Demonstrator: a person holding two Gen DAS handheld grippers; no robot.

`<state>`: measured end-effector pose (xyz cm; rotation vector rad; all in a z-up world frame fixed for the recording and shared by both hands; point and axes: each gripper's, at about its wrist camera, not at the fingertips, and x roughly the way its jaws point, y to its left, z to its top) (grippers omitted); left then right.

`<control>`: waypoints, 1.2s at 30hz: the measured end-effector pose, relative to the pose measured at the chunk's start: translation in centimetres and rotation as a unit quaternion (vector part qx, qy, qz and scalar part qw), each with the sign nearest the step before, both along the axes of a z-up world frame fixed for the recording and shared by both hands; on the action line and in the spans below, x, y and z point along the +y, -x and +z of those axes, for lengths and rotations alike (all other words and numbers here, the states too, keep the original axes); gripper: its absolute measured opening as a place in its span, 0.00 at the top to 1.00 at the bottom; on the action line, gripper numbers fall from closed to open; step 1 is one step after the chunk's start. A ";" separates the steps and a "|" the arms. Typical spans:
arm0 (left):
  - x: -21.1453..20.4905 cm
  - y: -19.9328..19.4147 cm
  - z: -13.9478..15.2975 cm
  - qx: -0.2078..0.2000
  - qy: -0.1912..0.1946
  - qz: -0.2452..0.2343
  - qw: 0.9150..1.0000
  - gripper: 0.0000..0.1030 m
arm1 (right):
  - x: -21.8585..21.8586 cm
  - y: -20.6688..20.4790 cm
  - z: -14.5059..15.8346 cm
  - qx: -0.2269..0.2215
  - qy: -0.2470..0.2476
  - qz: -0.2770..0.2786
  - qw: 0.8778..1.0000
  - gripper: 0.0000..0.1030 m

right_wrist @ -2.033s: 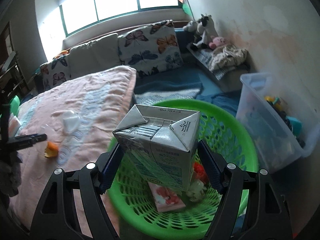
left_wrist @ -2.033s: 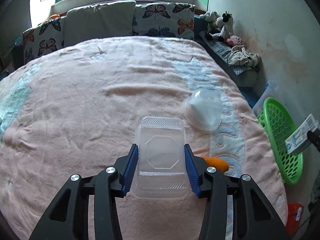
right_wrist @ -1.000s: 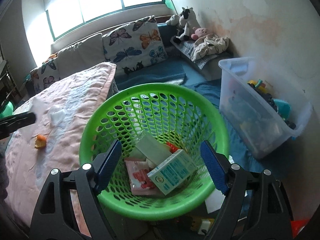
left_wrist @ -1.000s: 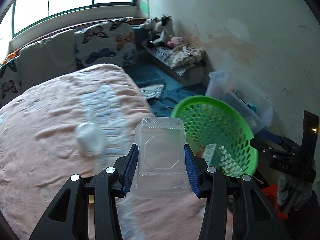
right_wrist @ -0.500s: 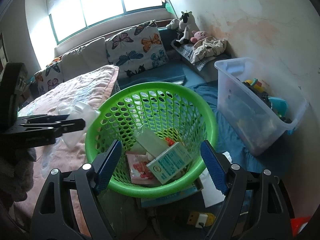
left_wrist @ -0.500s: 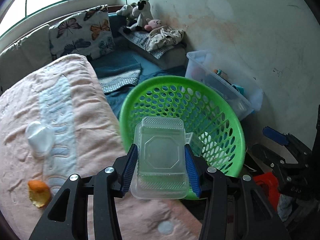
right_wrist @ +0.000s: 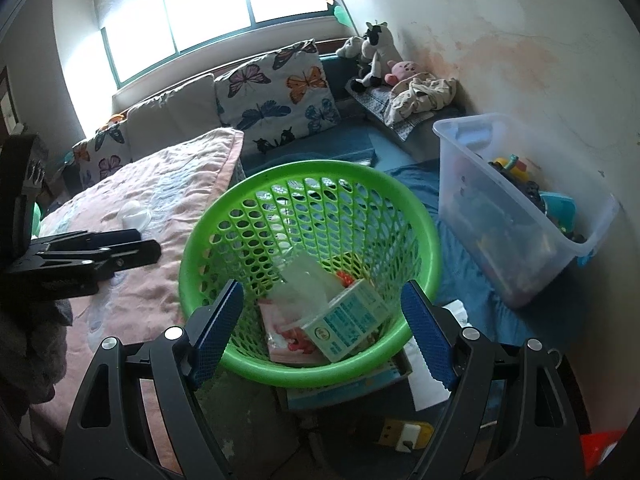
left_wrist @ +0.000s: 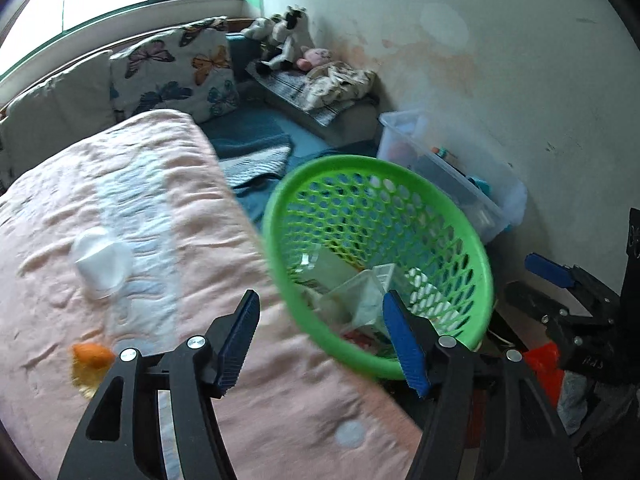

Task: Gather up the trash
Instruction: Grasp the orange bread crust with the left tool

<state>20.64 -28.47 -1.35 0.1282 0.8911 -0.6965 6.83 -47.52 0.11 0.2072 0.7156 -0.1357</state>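
Note:
The green basket [left_wrist: 280, 264] [right_wrist: 188, 256] stands beside the bed. In it lie a clear plastic clamshell box [left_wrist: 356, 292] [right_wrist: 304, 280], a milk carton [right_wrist: 348, 324] and a pink packet [right_wrist: 284, 340]. My left gripper [left_wrist: 324, 340] is open and empty over the bed edge, just short of the basket. My right gripper [right_wrist: 320, 328] is open and empty above the basket's near rim. On the pink blanket [left_wrist: 132, 208] lie a clear plastic cup lid [left_wrist: 100, 264] [right_wrist: 134, 212] and an orange peel [left_wrist: 90, 360].
A clear storage bin [right_wrist: 520, 216] [left_wrist: 448, 172] with toys stands right of the basket by the wall. Butterfly pillows [right_wrist: 276, 96] and stuffed toys [right_wrist: 372, 56] sit at the back. Papers [right_wrist: 432, 384] and a small yellow item [right_wrist: 404, 432] lie on the floor.
My left gripper has opened and the clamshell box has dropped into the basket. The left gripper has drawn back towards the bed. The right gripper stays open over the basket.

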 end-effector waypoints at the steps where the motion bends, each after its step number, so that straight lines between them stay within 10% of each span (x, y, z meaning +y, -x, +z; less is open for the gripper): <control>1: 0.6 -0.1 0.0 -0.002 -0.002 0.007 1.000 0.40 | 0.1 0.0 0.0 -0.001 0.001 0.001 1.000 0.21; 15: 12.1 -3.2 -2.7 -0.029 -0.061 0.121 0.990 0.40 | 3.5 -1.8 0.6 -0.004 0.002 0.043 0.999 0.21; 30: 13.6 -4.7 -6.2 0.002 -0.068 0.104 0.992 0.35 | 7.0 -5.0 0.1 0.008 0.004 0.085 0.996 0.21; 36: 13.5 -4.6 -6.1 -0.011 -0.074 0.097 0.992 0.53 | 7.8 -5.7 -0.1 0.011 0.004 0.093 0.996 0.21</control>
